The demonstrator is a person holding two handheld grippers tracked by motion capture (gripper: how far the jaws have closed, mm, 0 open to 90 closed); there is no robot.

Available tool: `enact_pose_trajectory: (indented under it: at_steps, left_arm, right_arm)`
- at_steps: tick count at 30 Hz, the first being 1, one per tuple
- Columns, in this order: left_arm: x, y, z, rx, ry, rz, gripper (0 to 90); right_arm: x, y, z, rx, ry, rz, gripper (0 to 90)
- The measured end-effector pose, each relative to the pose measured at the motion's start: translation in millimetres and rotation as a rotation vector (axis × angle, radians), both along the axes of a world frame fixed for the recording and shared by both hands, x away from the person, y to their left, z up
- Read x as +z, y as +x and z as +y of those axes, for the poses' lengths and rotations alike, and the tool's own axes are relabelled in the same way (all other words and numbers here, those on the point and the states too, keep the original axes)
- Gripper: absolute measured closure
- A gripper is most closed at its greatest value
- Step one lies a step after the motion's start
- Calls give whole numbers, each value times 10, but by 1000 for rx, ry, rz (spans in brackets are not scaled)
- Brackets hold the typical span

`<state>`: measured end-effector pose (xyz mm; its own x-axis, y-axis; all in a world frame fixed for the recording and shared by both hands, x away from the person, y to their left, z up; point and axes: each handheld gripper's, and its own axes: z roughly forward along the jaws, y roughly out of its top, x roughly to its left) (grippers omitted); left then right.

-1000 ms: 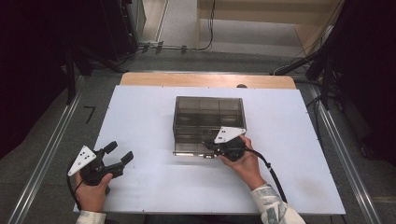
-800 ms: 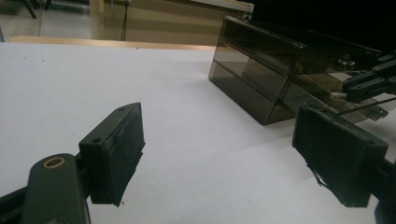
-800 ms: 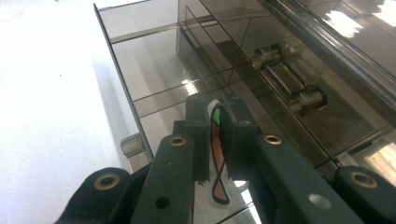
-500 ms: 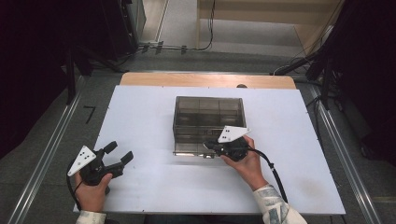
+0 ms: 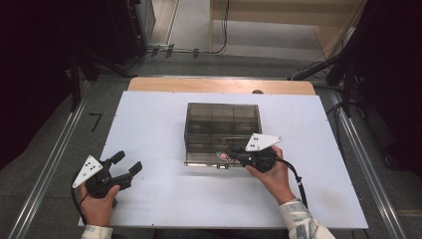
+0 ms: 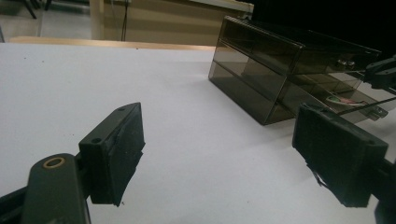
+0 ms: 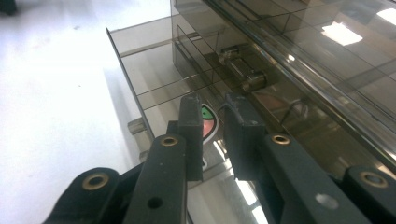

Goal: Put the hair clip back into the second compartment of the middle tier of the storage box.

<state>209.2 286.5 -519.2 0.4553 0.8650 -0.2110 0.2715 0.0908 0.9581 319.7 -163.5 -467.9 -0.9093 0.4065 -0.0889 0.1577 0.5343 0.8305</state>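
Your right gripper (image 5: 234, 155) has just loosened, its jaws slightly apart, nothing between them, beside the pulled-out drawer (image 7: 154, 84) of the box (image 5: 222, 130). Your left gripper (image 5: 128, 165) rests near the table's (image 5: 318, 149) front-left corner, jaws wide apart.

In the right gripper view, the smoked-plastic drawer box (image 7: 299, 56) runs off the top and right edges, and the red-and-green sticker (image 7: 208, 122) inside its drawer (image 7: 154, 79) is half hidden behind the right gripper (image 7: 215, 140), too partial to identify. Dark surroundings beyond the white table (image 5: 149, 119) stay unreadable.
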Motion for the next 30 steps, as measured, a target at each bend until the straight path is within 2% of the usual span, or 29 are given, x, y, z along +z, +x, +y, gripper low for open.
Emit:
enact_pose_trajectory:
  at_steps: [3, 5, 8, 25, 30]
  left_arm:
    - [-1, 1, 3, 0, 1, 0, 170]
    - [-2, 1, 1, 0, 0, 0, 170]
    - [-1, 1, -1, -1, 2, 1, 170]
    - [-6, 1, -5, 1, 1, 5, 170]
    - [-5, 0, -7, 1, 0, 4, 170]
  right_arm:
    - [23, -24, -68, 2, 18, 1, 735]
    - [34, -44, -130, 8, 47, 14, 731]
    - [38, -68, -224, 0, 58, 14, 716]
    - [-29, -167, -749, -83, 98, 5, 678]
    - [-39, -216, -881, -107, 109, -16, 662]
